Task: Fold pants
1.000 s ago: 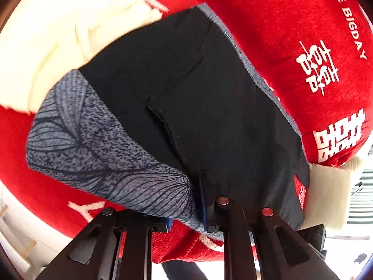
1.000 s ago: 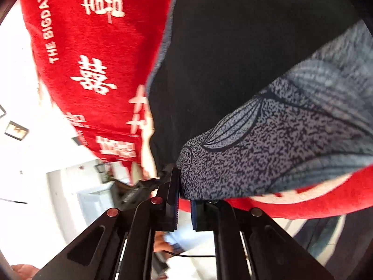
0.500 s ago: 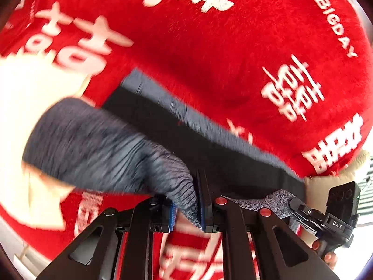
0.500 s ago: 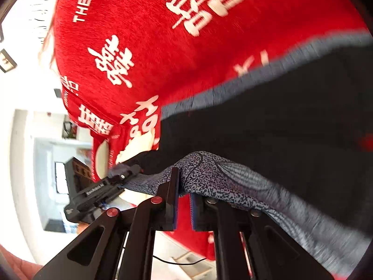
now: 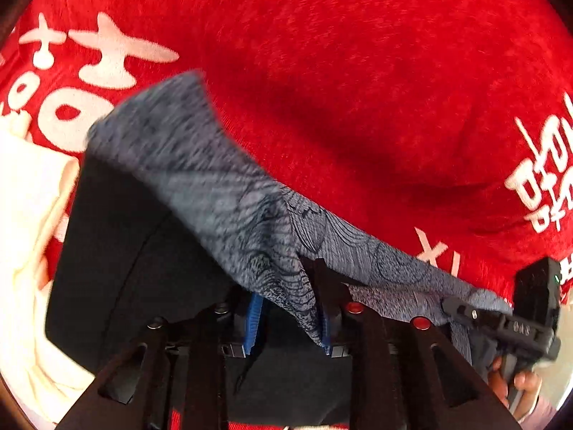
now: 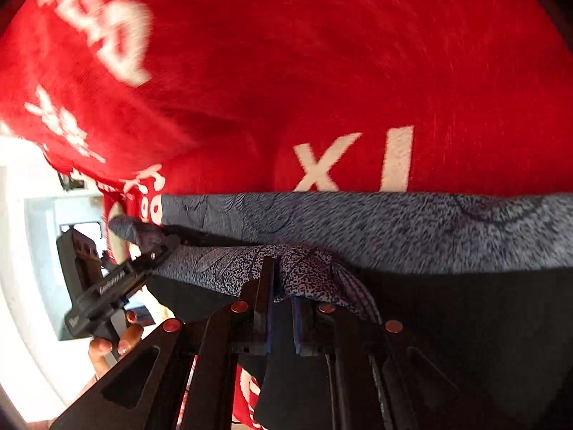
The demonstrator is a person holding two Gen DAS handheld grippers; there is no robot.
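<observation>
The left gripper (image 5: 286,317) stood with its jaws spread, grey patterned cloth of the pants (image 5: 222,193) draped between them. The right gripper (image 6: 281,308) pinched a bunched fold of the pants (image 6: 358,229). The pants hung stretched between both, just above the red blanket (image 5: 358,71) with white lettering.
</observation>
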